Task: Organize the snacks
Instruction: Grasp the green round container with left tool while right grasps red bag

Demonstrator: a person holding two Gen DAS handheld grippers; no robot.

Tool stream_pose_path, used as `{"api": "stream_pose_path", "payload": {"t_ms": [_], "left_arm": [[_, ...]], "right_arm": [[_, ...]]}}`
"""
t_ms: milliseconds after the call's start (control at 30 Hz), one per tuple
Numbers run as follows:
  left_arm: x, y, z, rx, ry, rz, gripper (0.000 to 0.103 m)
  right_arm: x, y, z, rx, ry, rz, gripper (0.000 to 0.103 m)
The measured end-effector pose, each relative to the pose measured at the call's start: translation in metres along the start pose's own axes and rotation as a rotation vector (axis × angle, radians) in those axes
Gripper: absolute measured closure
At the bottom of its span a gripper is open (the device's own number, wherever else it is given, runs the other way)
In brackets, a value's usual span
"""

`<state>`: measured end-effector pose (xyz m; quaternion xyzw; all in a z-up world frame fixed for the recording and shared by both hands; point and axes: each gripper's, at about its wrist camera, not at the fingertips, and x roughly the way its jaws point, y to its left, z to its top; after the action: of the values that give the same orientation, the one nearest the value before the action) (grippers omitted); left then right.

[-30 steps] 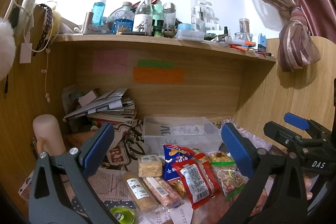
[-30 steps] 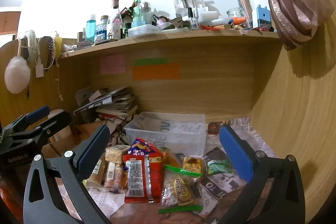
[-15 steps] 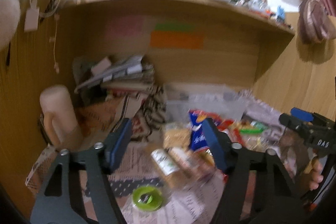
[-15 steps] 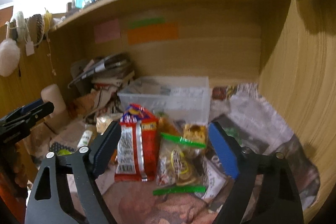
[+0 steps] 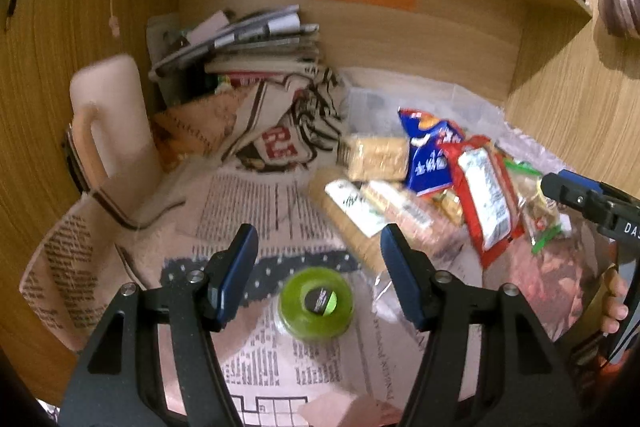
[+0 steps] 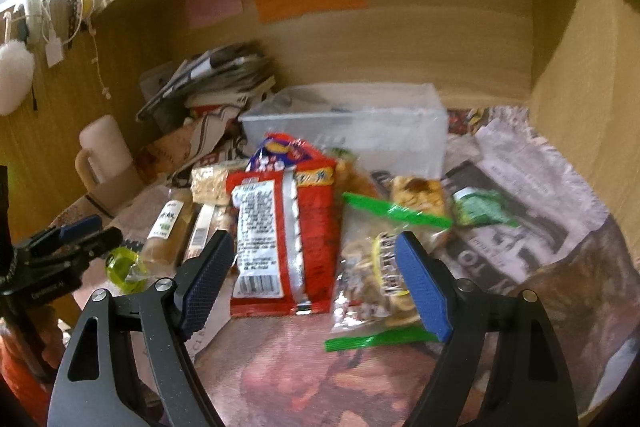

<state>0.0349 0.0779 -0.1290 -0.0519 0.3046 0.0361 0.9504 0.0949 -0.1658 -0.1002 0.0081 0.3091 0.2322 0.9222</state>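
Several snack packs lie in a pile on the newspaper-covered desk. A green jelly cup sits just below and between my open left gripper. A red packet lies between the pads of my open right gripper, which hovers above it. A clear bag with green strips lies by the right pad. A blue chip bag, a square biscuit pack and long bars lie behind. A clear plastic box stands behind the pile.
A cream mug stands at the left. A stack of books and papers and a printed cloth bag sit at the back left. Wooden walls close in left, back and right. The right gripper shows in the left wrist view.
Both grippers have dropped down and forward toward the desk and their jaws have narrowed. The left one now hangs over the green cup, the right one over the red packet.
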Motion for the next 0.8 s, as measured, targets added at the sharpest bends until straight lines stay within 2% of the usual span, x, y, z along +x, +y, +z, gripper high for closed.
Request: {"api": "stream_pose_path", "payload": {"t_ms": [233,333,400,533,633,800], "left_arm": [[0.016,0.009,-0.018,-0.03,0.067,-0.004,0.039],[0.023,0.008,-0.026,-0.032,0.091,-0.011,0.04],[0.028,0.008,-0.029,-0.035,0.103,-0.013,0.048],[0.03,0.009,-0.031,-0.041,0.084,-0.017,0.05],[0.027,0.008,-0.031,-0.037,0.07,-0.013,0.055],[0.029,0.014,-0.028,-0.048,0.072,-0.009,0.055]], "right_arm": [[0.02,0.008,-0.001,-0.008,0.05,0.027,0.023],[0.031,0.009,0.002,-0.003,0.077,0.046,0.03],[0.037,0.01,0.003,0.0,0.091,0.055,0.03],[0.048,0.015,0.007,-0.019,0.116,0.065,0.03],[0.056,0.019,0.008,-0.039,0.129,0.05,0.029],[0.066,0.023,0.007,-0.071,0.157,0.03,0.021]]}}
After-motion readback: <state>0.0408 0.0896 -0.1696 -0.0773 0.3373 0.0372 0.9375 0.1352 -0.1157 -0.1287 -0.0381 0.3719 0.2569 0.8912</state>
